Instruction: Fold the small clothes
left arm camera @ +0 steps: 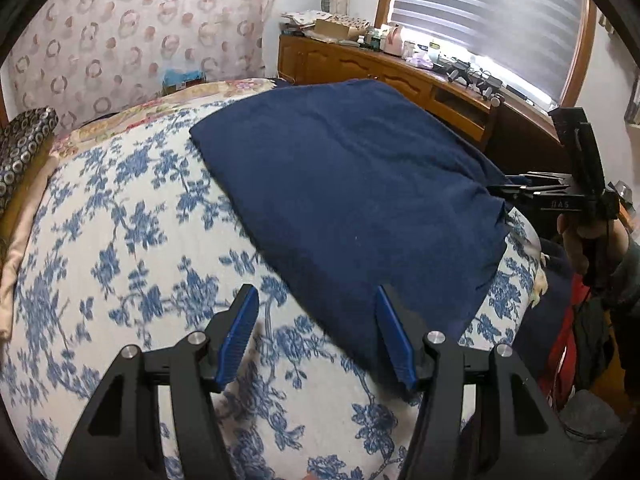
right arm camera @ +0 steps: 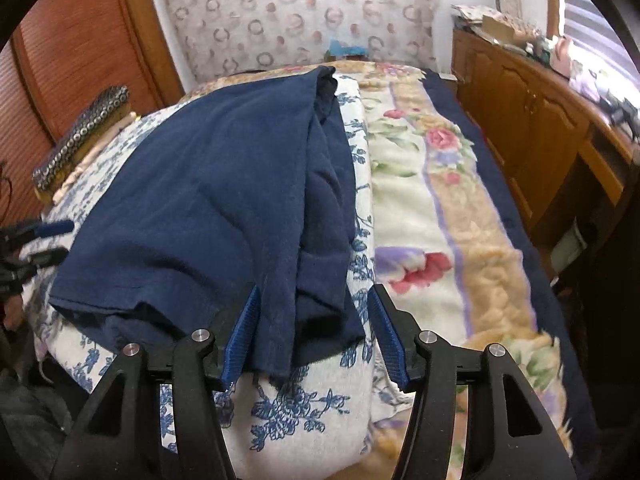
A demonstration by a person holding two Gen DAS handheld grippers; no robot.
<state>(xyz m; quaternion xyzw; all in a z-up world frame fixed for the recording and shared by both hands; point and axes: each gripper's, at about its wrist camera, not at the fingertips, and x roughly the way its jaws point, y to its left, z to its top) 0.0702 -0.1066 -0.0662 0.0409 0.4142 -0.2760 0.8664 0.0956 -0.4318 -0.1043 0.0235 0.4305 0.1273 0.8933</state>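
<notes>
A navy blue garment lies folded on a quilt with blue flowers. In the left wrist view my left gripper is open over the garment's near left edge, with its right finger above the cloth and its left finger above the quilt. My right gripper is open and straddles the garment's near right corner, where a doubled layer runs between its fingers; the pads do not press on it. The right gripper also shows at the cloth's right edge, held by a hand. The left gripper shows at the garment's left.
A floral fleece blanket covers the bed right of the quilt. A wooden cabinet with clutter on top runs along the bed under a window with blinds. A patterned cushion lies at the bed's far left. A patterned curtain hangs behind.
</notes>
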